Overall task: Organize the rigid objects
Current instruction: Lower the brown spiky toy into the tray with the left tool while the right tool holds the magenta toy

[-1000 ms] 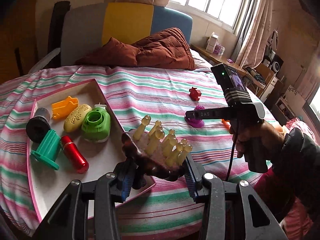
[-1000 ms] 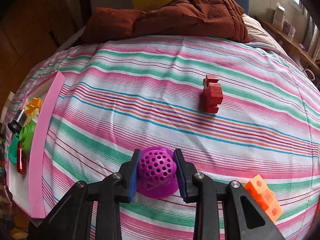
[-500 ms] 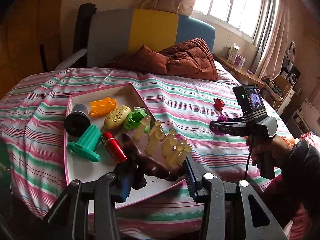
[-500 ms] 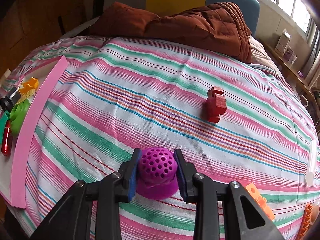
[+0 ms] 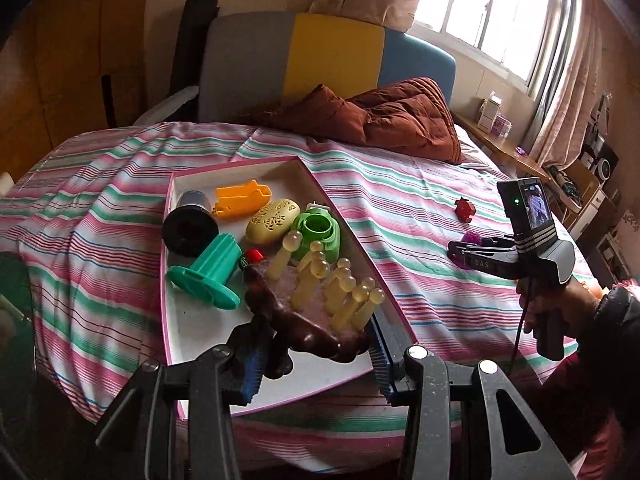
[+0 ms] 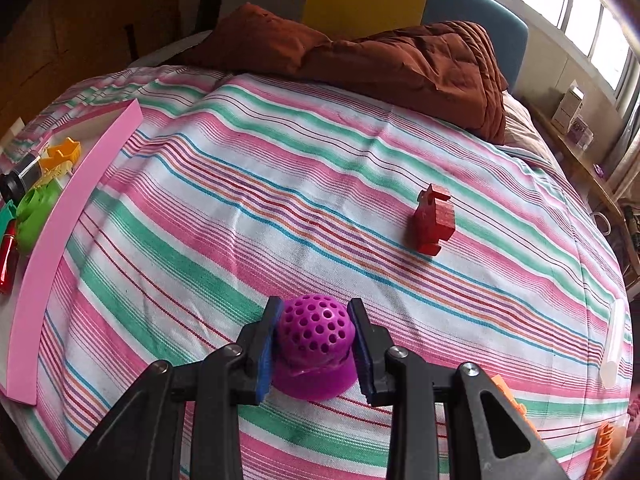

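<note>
Left wrist view: left gripper pinching brown pegged massager, frame centre, over pink-rimmed tray. Right wrist view: right gripper clamped on purple perforated dome, lower centre.

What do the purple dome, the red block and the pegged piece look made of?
Purple dome: soft-looking matte silicone or plastic, moulded with round holes. Red block: probably painted wood, flat sawn faces, dull finish. Pegged piece: glossy dark brown base, perhaps lacquered wood or resin, with translucent yellowish pegs, likely rubber or plastic.
</note>
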A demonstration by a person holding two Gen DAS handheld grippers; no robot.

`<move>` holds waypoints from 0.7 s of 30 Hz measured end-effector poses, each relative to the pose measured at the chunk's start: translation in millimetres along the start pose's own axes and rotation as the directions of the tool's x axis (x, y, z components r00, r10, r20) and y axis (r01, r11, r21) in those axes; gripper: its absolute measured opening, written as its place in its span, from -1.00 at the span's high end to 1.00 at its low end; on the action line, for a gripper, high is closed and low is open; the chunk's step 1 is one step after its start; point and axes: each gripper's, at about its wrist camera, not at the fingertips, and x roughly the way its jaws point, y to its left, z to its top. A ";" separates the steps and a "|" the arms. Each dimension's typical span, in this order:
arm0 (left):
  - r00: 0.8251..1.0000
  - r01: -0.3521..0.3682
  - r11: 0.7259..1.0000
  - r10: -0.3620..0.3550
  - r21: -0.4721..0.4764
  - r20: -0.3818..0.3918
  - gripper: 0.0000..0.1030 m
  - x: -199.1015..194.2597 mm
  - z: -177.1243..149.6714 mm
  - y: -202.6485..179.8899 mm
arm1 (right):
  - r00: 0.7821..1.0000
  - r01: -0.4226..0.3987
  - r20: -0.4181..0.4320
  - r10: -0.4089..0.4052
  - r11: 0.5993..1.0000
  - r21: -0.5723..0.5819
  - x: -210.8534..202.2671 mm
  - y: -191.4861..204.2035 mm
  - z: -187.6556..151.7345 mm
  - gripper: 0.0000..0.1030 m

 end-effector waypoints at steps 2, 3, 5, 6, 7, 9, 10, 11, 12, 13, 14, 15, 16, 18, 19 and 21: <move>1.000 -0.005 1.000 0.005 -0.011 -0.004 0.12 0.4 -1.6 5.1 | 1.000 0.000 0.001 0.000 1.000 -0.001 0.0 0.1 0.0 0.37; 1.000 -0.006 1.000 0.006 -0.019 -0.007 0.12 0.6 -2.2 8.0 | 1.000 0.000 0.001 0.000 1.000 -0.001 -0.2 0.2 -0.3 0.37; 1.000 -0.010 0.999 0.010 -0.033 -0.012 0.13 0.8 -3.5 14.1 | 1.000 0.001 0.001 -0.001 1.000 0.000 -0.2 0.4 -0.3 0.37; 1.000 -0.015 0.999 0.015 -0.038 -0.013 0.13 0.5 -4.4 17.2 | 1.000 0.001 0.001 -0.001 1.000 -0.001 -0.2 0.5 -0.3 0.37; 1.000 -0.021 0.999 0.021 -0.042 -0.013 0.13 -0.2 -5.1 20.6 | 1.000 0.002 0.001 -0.002 1.000 -0.001 -0.3 0.7 -0.2 0.37; 1.000 -0.029 0.998 0.029 -0.054 -0.010 0.13 -2.6 -5.8 28.9 | 1.000 0.004 0.002 -0.004 1.000 -0.004 -0.3 1.1 -0.2 0.37; 1.000 -0.031 0.998 0.030 -0.063 -0.007 0.13 -4.3 -6.0 34.0 | 1.000 0.005 0.002 -0.005 1.000 -0.005 -0.2 1.1 0.0 0.37; 0.999 -0.032 0.997 0.032 -0.074 -0.006 0.13 -6.1 -6.4 39.8 | 1.000 0.005 0.002 -0.005 1.000 -0.005 -0.2 1.1 0.2 0.38; 0.999 -0.033 0.996 0.032 -0.083 -0.007 0.13 -7.4 -7.0 44.8 | 1.000 0.006 0.002 -0.006 1.000 -0.005 -0.2 1.1 0.1 0.37; 0.999 -0.034 0.995 0.033 -0.094 -0.009 0.13 -8.1 -7.7 50.3 | 1.000 0.008 0.002 -0.008 1.000 -0.006 -0.1 1.4 0.3 0.37; 0.999 -0.035 0.994 0.034 -0.102 -0.011 0.13 -8.3 -8.7 54.6 | 1.000 0.010 0.003 -0.010 1.000 -0.009 -0.2 1.8 0.3 0.37; 0.999 -0.039 0.993 0.038 -0.109 -0.014 0.13 -8.0 -9.7 58.8 | 1.000 0.012 0.003 -0.012 1.000 -0.010 -0.4 2.3 0.1 0.37; 0.999 -0.041 0.993 0.039 -0.114 -0.020 0.13 -6.7 -10.3 62.1 | 1.000 0.013 0.003 -0.013 1.000 -0.012 -0.3 2.4 0.2 0.37; 0.999 -0.029 0.992 0.025 -0.122 -0.034 0.13 -2.9 -10.6 65.4 | 1.000 0.015 0.002 -0.015 1.000 -0.014 -1.1 4.0 -0.2 0.37; 0.999 -0.016 0.993 0.011 -0.120 -0.041 0.13 -0.3 -10.2 64.6 | 1.000 0.017 0.002 -0.017 1.000 -0.016 -1.1 4.3 0.0 0.38; 0.998 0.000 0.994 -0.006 -0.106 -0.057 0.13 7.2 -10.2 59.8 | 1.000 0.020 0.002 -0.020 1.000 -0.020 -1.1 4.8 0.2 0.37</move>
